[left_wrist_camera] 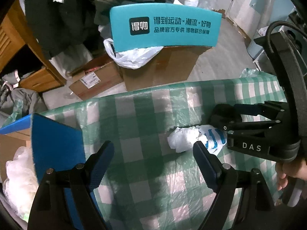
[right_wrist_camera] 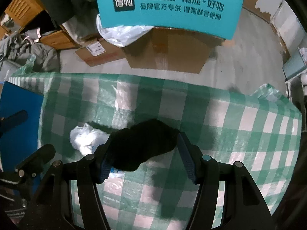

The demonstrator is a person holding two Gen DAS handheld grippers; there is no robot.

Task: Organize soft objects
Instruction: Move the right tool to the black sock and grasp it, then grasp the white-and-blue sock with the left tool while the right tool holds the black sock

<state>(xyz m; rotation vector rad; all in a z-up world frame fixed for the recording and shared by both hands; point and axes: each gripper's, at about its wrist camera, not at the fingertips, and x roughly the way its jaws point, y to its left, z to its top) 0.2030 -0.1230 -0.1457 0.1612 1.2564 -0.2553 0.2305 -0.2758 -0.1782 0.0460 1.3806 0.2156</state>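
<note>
A crumpled white plastic bag with blue print (left_wrist_camera: 191, 137) lies on the green checked tablecloth (left_wrist_camera: 145, 118); it also shows in the right wrist view (right_wrist_camera: 86, 139). My right gripper (right_wrist_camera: 143, 145) holds a black soft cloth (right_wrist_camera: 142, 143) between its fingers, just right of the bag. In the left wrist view the right gripper (left_wrist_camera: 226, 118) reaches in over the bag. My left gripper (left_wrist_camera: 153, 153) is open and empty, low over the cloth, near the bag's left.
A blue-lidded cardboard box (left_wrist_camera: 55, 143) with white soft stuff (left_wrist_camera: 19, 174) inside stands at the table's left. Beyond the far edge are a cardboard box with a teal flap (left_wrist_camera: 165, 28), a white bag (left_wrist_camera: 132, 55) and dark clothes (left_wrist_camera: 57, 15).
</note>
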